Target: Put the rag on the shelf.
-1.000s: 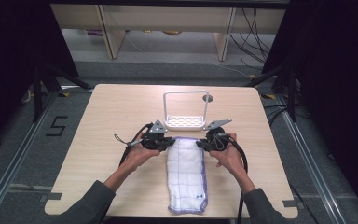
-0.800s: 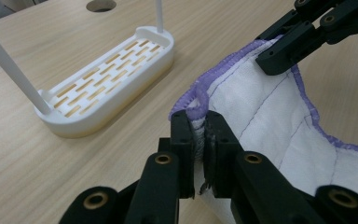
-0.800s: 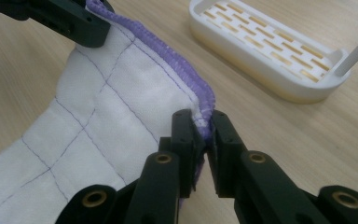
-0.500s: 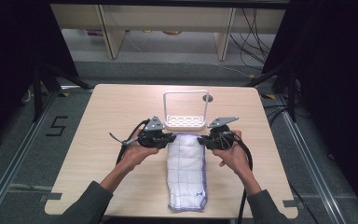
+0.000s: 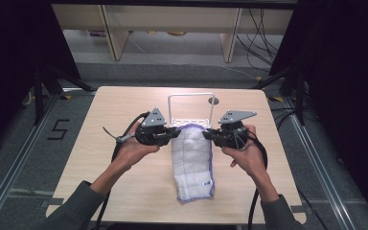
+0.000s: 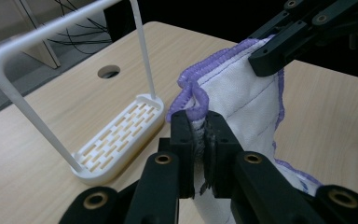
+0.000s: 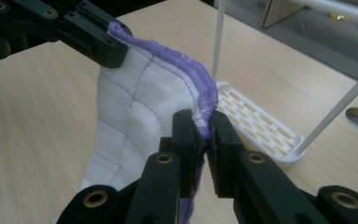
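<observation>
High view: both grippers are holding the far corners of a white cloth [image 5: 192,160] with purple edging, the left gripper [image 5: 175,135] at the corner toward 10 o'clock, the right gripper [image 5: 208,136] at the corner toward 2 o'clock. The far edge is hanging lifted off the surface [image 5: 100,143]; the near end, toward 6 o'clock, is lying on the wood. The cloth's long axis is running 12 to 6 o'clock, far end pointing at the white rack [image 5: 190,111] just beyond. Judged progress: pick-up done, draping over the rack's bar not yet done. Left gripper view: the jaws are pinching nearly closed on the cloth's [image 6: 242,100] bunched purple hem, with the rack [image 6: 116,140] standing at 9 o'clock and the other gripper biting the opposite corner at 1 o'clock. Right gripper view: the jaws are clamping tight on the hem of the cloth [image 7: 140,116], rack base [image 7: 261,128] lying at 3 o'clock, apart from the fabric.
</observation>
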Demonstrator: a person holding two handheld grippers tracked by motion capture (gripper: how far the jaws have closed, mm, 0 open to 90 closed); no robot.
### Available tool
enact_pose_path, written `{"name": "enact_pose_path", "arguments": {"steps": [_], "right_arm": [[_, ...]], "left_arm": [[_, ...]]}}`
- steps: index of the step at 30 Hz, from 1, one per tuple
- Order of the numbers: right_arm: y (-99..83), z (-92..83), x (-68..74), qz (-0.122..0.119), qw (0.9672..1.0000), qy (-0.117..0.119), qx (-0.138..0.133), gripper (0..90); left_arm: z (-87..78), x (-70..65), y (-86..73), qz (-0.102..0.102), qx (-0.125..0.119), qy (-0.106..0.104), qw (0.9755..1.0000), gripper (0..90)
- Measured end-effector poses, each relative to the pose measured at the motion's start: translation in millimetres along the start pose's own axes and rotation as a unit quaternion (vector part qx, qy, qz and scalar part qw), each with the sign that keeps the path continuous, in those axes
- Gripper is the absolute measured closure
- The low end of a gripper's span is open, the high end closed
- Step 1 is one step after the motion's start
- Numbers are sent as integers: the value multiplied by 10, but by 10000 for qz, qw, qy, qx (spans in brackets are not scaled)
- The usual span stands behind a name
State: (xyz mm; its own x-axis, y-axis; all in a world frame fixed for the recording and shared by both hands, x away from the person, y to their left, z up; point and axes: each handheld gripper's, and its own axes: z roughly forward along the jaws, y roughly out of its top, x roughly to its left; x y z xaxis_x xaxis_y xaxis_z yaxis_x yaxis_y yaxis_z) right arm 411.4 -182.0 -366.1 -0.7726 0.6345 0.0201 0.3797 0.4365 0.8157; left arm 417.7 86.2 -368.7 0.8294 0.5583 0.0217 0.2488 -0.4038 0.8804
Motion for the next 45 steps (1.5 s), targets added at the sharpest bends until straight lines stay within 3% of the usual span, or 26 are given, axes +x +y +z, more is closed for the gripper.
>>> {"name": "enact_pose_path", "arguments": {"steps": [9, 10, 13, 14, 20, 22, 25, 36, 41, 45], "right_arm": [[435, -173, -63, -64, 9996, -179, -211, 827], [478, -169, -99, -181, 9991, -245, -297, 827], [599, -175, -151, -70, 9991, -290, -311, 827], [636, -172, -185, -151, 9987, -335, -363, 827], [821, -171, -302, -14, 9982, -387, -447, 827], [886, -157, -340, 10, 9977, -436, -511, 827], [994, -131, -402, 93, 9975, -445, -547, 827], [1269, -46, -572, 48, 9954, -679, -672, 828], [1375, -37, -625, 183, 9944, -793, -678, 828], [1439, -15, -701, 197, 9936, -839, -728, 828]], "left_arm": [[-177, 166, 458, 68, -79, 151, 9998, 831], [-188, 198, 509, 69, -80, 185, 9998, 830], [-204, 279, 609, 125, -41, 290, 9995, 830], [-197, 291, 630, 73, -101, 302, 9995, 830], [-201, 423, 797, 19, -218, 410, 9989, 828], [-205, 496, 860, 111, -99, 422, 9990, 828], [-188, 612, 921, -131, -148, 478, 9987, 829], [-174, 755, 1175, 33, -147, 795, 9967, 826], [-135, 831, 1230, -107, -322, 810, 9961, 826], [-102, 892, 1305, -56, -378, 880, 9954, 825]]}}
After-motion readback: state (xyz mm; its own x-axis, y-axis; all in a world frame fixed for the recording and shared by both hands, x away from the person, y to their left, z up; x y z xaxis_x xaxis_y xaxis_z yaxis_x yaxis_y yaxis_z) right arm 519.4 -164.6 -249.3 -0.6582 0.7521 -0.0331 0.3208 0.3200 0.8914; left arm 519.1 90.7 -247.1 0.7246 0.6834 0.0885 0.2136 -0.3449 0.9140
